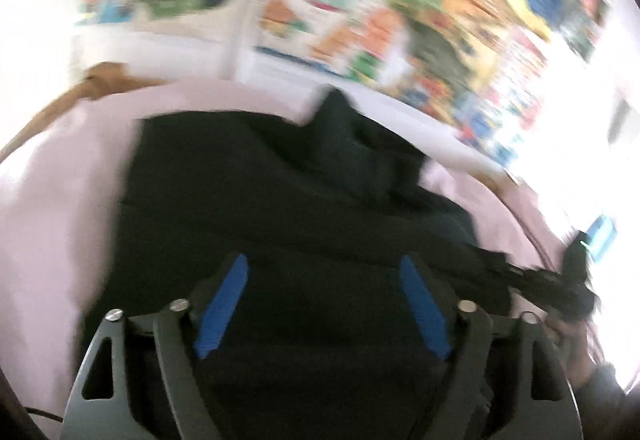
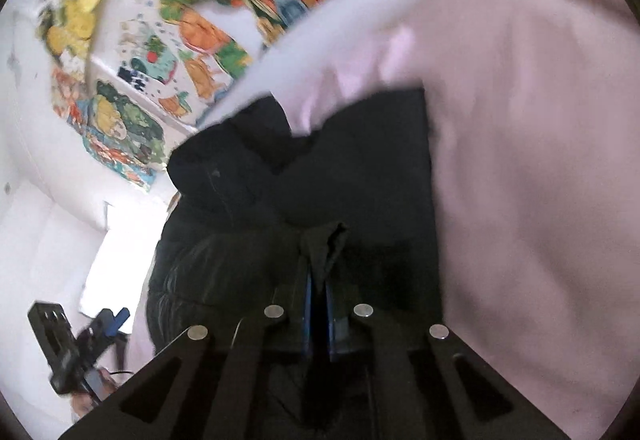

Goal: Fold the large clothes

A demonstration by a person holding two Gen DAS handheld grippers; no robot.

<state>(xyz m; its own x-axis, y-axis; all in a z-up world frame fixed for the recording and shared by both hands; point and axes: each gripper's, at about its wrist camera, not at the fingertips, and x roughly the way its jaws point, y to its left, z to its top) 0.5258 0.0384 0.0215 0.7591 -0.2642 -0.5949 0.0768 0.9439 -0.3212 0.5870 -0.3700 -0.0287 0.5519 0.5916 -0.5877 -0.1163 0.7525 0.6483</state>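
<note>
A large black garment (image 1: 280,191) lies partly folded on a pale pink sheet (image 1: 52,199). My left gripper (image 1: 322,304) is open above its near part, blue pads (image 1: 222,312) wide apart, with nothing between them. My right gripper (image 2: 320,292) is shut on a bunched edge of the black garment (image 2: 324,244), with the cloth sticking up between its blue pads. The rest of the garment (image 2: 304,167) spreads ahead of it. The right gripper also shows in the left wrist view (image 1: 560,280) at the right. The left gripper shows in the right wrist view (image 2: 108,320) at the lower left. Both views are motion-blurred.
The pink sheet (image 2: 540,159) covers the surface around the garment. A wooden frame edge (image 1: 80,87) runs along the far left. Colourful posters (image 1: 360,19) cover the white wall behind. A bright window area (image 2: 116,264) lies to the left in the right wrist view.
</note>
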